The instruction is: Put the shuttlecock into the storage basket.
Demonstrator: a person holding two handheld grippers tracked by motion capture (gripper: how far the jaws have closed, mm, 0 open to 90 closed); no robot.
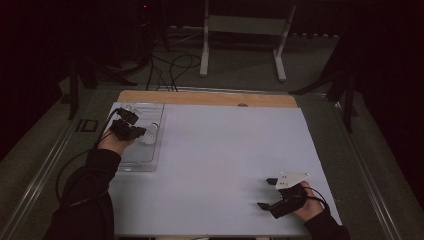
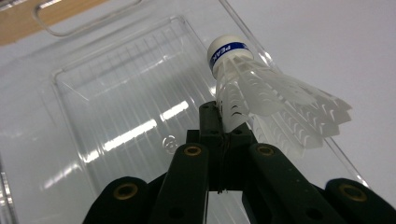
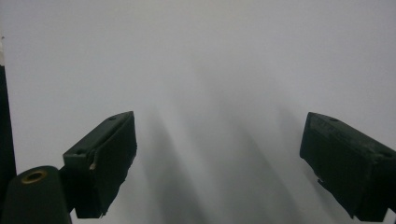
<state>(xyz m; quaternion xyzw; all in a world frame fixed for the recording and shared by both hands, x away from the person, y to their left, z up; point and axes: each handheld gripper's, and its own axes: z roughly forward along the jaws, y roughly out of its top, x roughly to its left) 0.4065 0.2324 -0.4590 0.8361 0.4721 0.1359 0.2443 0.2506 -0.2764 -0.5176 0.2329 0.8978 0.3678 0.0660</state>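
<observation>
Dim room, glare on clear plastic

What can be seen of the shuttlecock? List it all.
The shuttlecock is white, with a rounded cork-like head ringed by a blue band bearing white letters, and a slotted, translucent plastic-looking skirt that flares out. It lies tilted, head pointing away from the left tongs, whose shut jaws pinch the skirt's edge. It hangs over the right rim of the clear plastic tray; whether it touches the rim cannot be told. In the high view it sits at the tray's right side on the white table.
</observation>
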